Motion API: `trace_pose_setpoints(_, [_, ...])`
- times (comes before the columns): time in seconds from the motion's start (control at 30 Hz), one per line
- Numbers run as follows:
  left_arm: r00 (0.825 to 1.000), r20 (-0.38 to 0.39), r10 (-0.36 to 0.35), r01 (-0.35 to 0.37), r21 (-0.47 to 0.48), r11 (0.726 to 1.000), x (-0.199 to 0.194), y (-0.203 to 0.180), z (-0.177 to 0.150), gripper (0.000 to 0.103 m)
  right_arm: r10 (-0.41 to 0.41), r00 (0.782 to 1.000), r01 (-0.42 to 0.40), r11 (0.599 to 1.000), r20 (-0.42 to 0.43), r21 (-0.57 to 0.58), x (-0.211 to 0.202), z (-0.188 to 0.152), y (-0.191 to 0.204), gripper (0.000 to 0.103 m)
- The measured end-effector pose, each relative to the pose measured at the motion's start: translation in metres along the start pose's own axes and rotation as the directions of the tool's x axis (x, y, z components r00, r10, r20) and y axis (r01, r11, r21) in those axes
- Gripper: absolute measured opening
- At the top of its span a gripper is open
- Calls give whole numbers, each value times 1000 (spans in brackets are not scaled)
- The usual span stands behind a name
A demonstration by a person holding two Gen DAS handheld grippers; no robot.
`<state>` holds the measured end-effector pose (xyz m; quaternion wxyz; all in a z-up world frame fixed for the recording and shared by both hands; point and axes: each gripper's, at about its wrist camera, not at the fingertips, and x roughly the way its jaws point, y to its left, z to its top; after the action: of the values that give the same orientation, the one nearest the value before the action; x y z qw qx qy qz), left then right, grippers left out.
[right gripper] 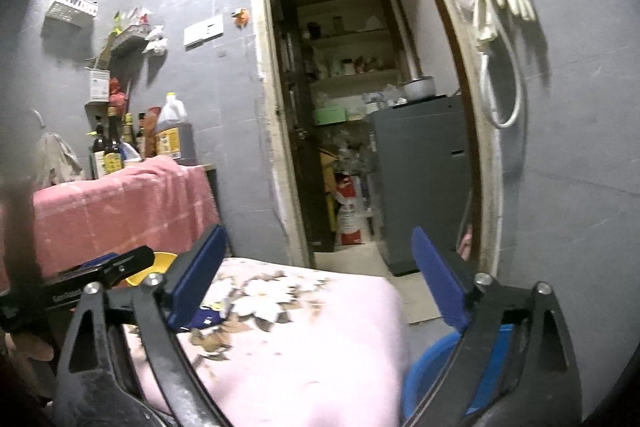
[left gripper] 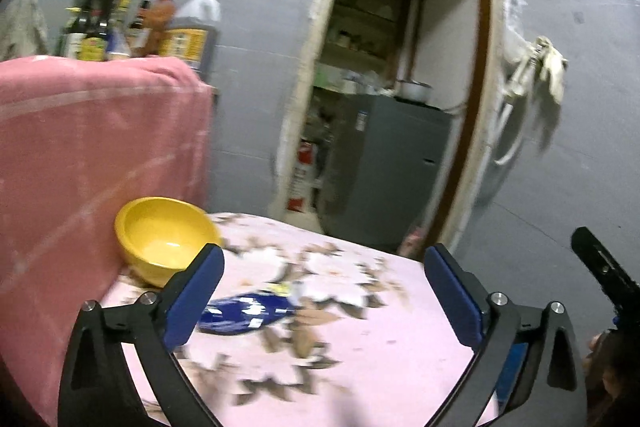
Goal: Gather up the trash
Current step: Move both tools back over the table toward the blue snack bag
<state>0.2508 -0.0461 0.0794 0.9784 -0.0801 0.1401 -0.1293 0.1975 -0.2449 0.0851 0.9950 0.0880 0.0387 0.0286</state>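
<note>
A crumpled blue wrapper (left gripper: 244,313) lies on a table under a pink flowered cloth (left gripper: 400,367), to the right of and nearer than a yellow bowl (left gripper: 164,239). My left gripper (left gripper: 324,253) hangs above the cloth, open, nothing between its blue pads; the wrapper lies below its left finger. In the right wrist view my right gripper (right gripper: 319,234) is open and empty over the same cloth (right gripper: 320,347). There the wrapper (right gripper: 208,319) peeks out beside its left finger, and the bowl (right gripper: 160,263) is partly hidden. A blue tub (right gripper: 432,379) stands low beside the table at the right.
A pink towel (left gripper: 100,147) drapes over a raised surface at the left, with several bottles (left gripper: 120,27) behind it. Straight ahead an open doorway (left gripper: 400,67) shows a grey cabinet (left gripper: 392,167) and shelves. Pale gloves (left gripper: 548,67) hang on the grey wall.
</note>
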Motion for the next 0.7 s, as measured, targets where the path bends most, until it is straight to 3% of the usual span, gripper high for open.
trace_pose_setpoints(0.27, [993, 23, 117, -118, 19, 993, -12, 55, -14, 101, 83, 996, -83, 997, -22, -1, 29, -16, 39, 103])
trace_pose_setpoints(0.7, [987, -57, 151, -149, 35, 988, 7, 100, -39, 101, 155, 980, -165, 983, -122, -83, 69, -55, 81, 103])
